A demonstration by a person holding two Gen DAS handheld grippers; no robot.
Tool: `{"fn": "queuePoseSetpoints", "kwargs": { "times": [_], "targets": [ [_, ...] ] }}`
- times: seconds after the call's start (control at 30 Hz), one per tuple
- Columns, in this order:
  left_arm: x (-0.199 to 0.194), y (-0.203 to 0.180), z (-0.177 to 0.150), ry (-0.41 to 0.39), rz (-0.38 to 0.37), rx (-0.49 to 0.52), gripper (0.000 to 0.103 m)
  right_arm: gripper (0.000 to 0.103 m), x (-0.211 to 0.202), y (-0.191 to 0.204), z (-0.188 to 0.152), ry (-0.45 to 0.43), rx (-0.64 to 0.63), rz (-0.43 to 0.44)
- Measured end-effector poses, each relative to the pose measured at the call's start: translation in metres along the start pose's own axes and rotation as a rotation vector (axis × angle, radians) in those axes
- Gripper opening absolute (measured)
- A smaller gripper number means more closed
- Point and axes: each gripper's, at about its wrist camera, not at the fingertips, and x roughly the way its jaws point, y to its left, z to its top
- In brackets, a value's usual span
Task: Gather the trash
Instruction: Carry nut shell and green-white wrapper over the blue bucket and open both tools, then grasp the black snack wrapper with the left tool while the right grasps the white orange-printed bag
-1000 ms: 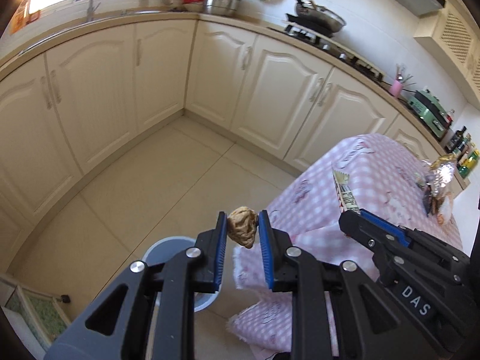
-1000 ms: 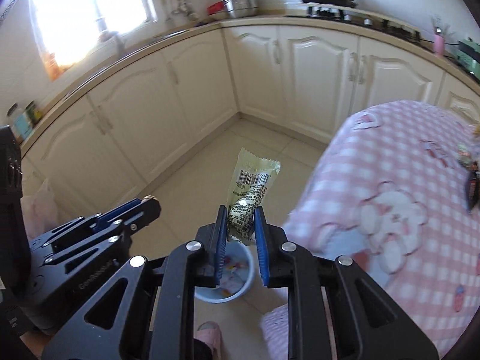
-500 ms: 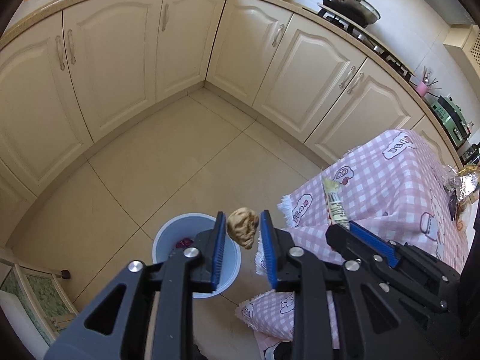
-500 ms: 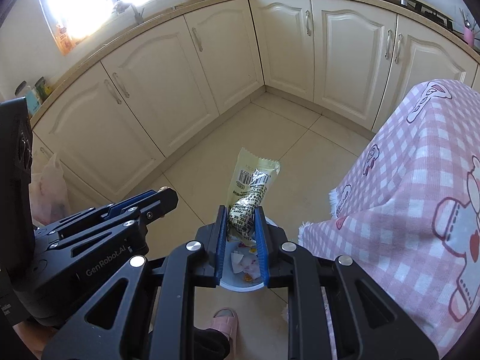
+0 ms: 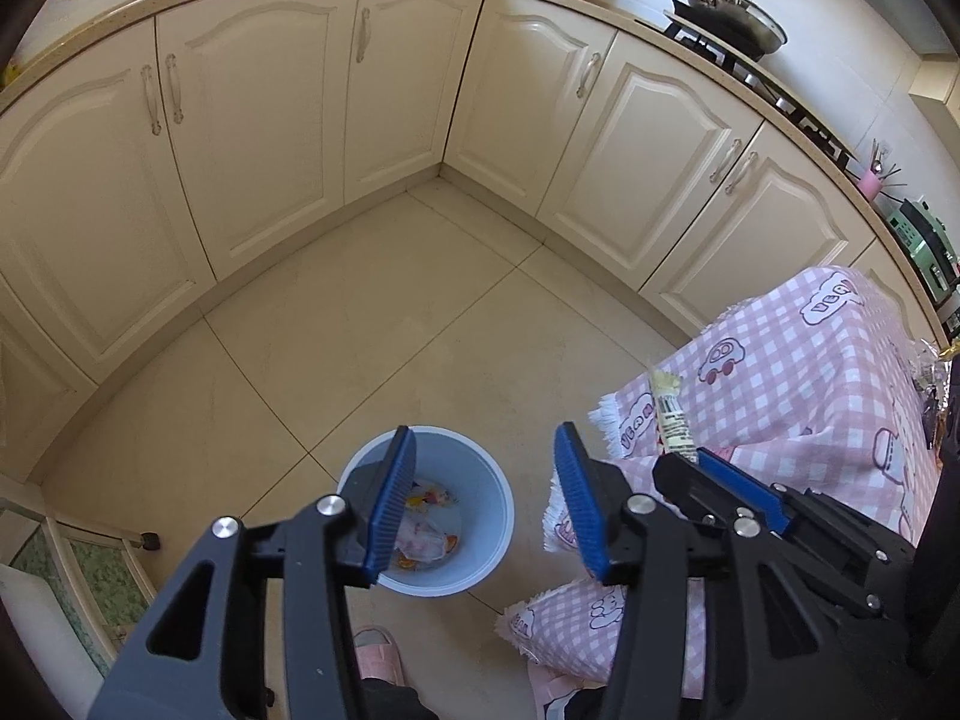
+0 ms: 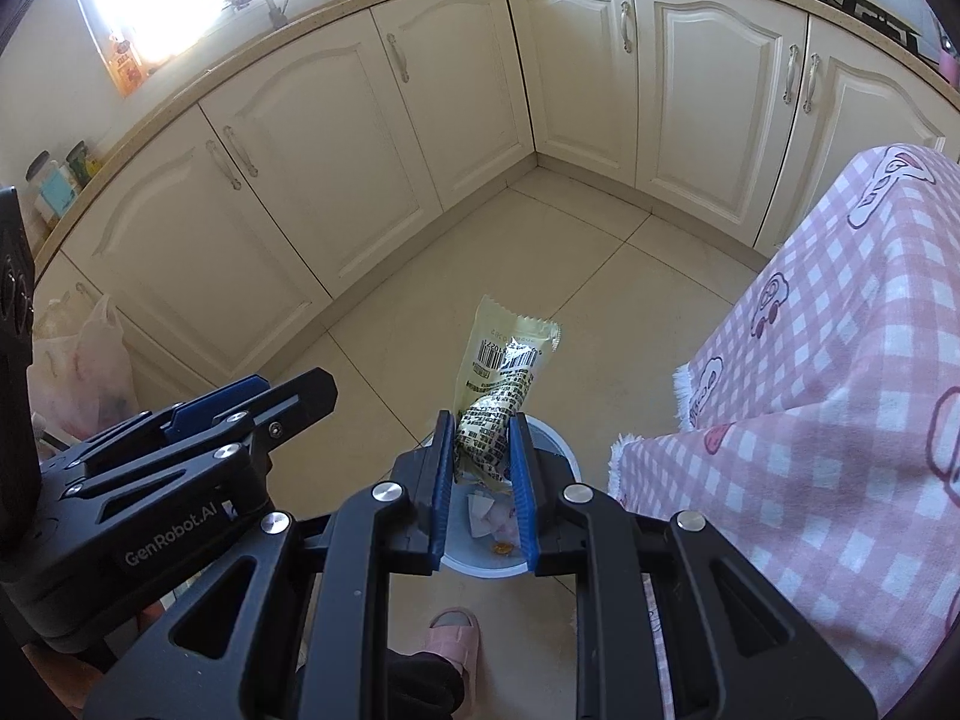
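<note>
Cream kitchen cabinets [image 5: 252,138] wrapping round the corner, pale tiled floor [image 5: 384,324] below. Pink checked tablecloth [image 5: 798,384] draped down on the right, fringe hanging just beside the bin. Down on the floor, round blue trash bin [image 5: 495,516], scraps of paper and orange bits lying inside. Over by the cabinets in the right wrist view, a white plastic bag [image 6: 90,372], contents hard to make out through the glare.

Left gripper [image 5: 486,504] angled down over the bin, blue pads parting, jaws opening, nothing between them. Right gripper [image 6: 483,468] pointing down above the same bin, jaws drawn narrow and clamped on a pale yellow snack wrapper [image 6: 504,372], barcode side showing, crumpled lower end pinched between the pads, flat sealed end sticking up past the fingertips. Same wrapper visible in the left wrist view, rising from the right gripper's tip against the tablecloth.

Near the lower edge, toe of a pink slipper [image 6: 453,639] on the tiles, just short of the bin. Up on the counter, a pan [image 5: 735,12] on the stove.
</note>
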Motion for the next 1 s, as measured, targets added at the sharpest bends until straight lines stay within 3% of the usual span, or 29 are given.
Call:
{"fn": "queuePoseSetpoints", "kwargs": {
  "times": [0.4,0.53,0.6,0.63,0.8,1.0],
  "targets": [
    [-0.022,0.028,0.006,-0.046,0.036,-0.050,0.047,0.018,0.013,0.024,0.010,-0.011,-0.023,0.056],
    [-0.031,0.035,0.008,-0.061,0.047,-0.068,0.047,0.024,0.010,0.029,0.013,-0.057,-0.034,0.057],
    [-0.035,0.037,0.008,-0.063,0.050,-0.075,0.047,0.039,0.006,0.029,0.014,-0.075,-0.042,0.045],
    [-0.037,0.037,0.008,-0.065,0.052,-0.072,0.047,0.041,0.002,0.029,0.014,-0.091,-0.044,0.038],
    [-0.049,0.024,0.007,-0.078,0.043,-0.055,0.048,0.042,-0.022,0.014,0.011,-0.130,-0.029,0.019],
    [-0.064,-0.022,0.003,-0.097,-0.002,0.015,0.050,0.044,-0.064,-0.019,0.003,-0.193,0.012,-0.017]
  ]
}}
